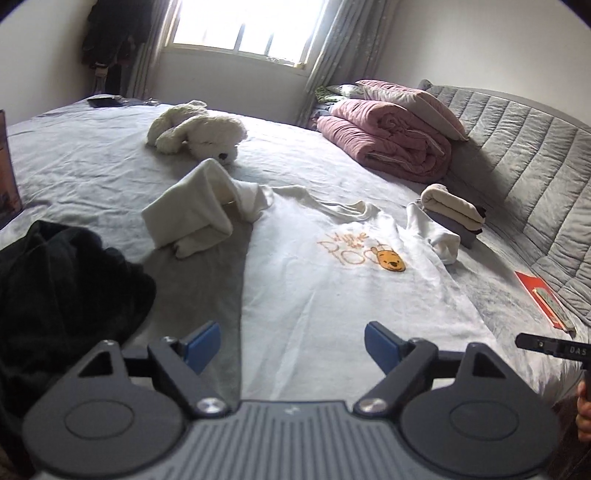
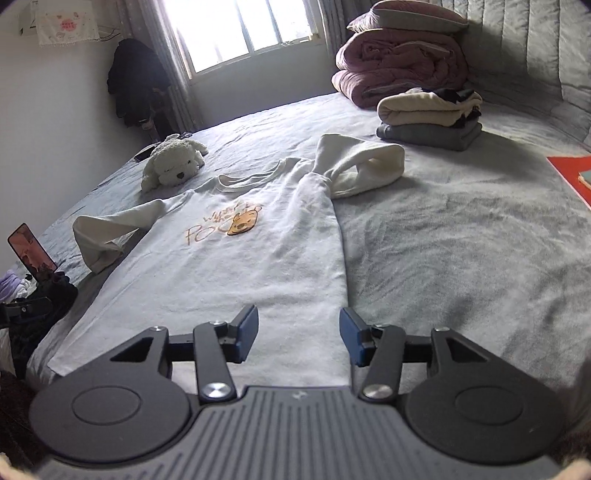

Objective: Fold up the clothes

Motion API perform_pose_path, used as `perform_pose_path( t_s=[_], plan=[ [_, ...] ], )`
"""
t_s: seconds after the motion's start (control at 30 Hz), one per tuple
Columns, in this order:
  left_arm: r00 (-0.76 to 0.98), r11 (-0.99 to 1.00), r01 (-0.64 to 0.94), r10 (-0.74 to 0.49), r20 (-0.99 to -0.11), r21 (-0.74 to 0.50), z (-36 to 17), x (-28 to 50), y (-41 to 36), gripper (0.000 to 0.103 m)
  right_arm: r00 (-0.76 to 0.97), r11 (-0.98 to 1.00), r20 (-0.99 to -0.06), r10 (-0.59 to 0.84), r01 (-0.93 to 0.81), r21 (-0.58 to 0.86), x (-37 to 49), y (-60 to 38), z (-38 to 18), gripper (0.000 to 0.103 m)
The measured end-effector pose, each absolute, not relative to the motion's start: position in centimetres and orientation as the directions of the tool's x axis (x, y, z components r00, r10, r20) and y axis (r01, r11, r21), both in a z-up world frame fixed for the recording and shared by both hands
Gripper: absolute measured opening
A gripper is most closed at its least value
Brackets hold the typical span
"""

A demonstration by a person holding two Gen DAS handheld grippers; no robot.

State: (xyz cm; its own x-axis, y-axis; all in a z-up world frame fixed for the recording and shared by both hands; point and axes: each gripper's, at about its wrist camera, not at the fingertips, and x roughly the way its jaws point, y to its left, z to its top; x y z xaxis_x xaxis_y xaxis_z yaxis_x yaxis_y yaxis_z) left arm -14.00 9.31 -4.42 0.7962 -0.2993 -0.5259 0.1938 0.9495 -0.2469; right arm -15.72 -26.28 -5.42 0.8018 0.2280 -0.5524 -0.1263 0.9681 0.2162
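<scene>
Jaws of the left gripper [image 1: 291, 345] and right gripper [image 2: 298, 334] stand apart with nothing between them, above the near hem of the white sweatshirt [image 2: 236, 266]. It lies flat, face up, on the bed [image 2: 461, 240]. Farther toward the headboard corner sit folded clothes [image 2: 430, 114].

Setting: home bedroom. Evidence: wide bed [image 2: 461, 229] with grey sheet filling the frame; quilted grey headboard [image 1: 517, 147] at right; folded pink duvet [image 1: 391, 136] and pillow [image 1: 410, 98]; plush toy dog [image 1: 199, 129]; curtained window [image 1: 243, 26] at top centre.
</scene>
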Motion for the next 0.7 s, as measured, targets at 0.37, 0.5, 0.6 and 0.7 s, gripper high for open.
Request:
perform_pose_path(
  t_s=[0.37, 0.5, 0.6, 0.7],
  plan=[
    [0.825, 0.951, 0.276, -0.31, -0.473, -0.14, -5.6, -5.0, 2.7, 0.101, 0.82, 0.97, -0.525, 0.228, -0.24, 0.046, -6.2, -18.5, -7.0, 0.076],
    [0.816, 0.957, 0.227, -0.288, -0.502, -0.18, -8.0, -1.3, 2.7, 0.102, 0.803, 0.976, -0.559, 0.204, -0.212, 0.051, -2.7, -18.1, -8.1, 0.077],
    [0.782, 0.962, 0.201, -0.271, -0.562, -0.184, -10.0, -0.2, 3.0, 0.102, 0.768, 0.974, -0.605, 0.208, -0.222, 0.053, -1.6, -18.4, -10.1, 0.089],
    [0.764, 0.962, 0.234, -0.27, -0.585, -0.138, -9.9, -0.6, 2.7, 0.102, 0.763, 0.962, -0.601, 0.237, -0.272, 0.034, -2.1, -18.1, -10.4, 0.099]
  ],
)
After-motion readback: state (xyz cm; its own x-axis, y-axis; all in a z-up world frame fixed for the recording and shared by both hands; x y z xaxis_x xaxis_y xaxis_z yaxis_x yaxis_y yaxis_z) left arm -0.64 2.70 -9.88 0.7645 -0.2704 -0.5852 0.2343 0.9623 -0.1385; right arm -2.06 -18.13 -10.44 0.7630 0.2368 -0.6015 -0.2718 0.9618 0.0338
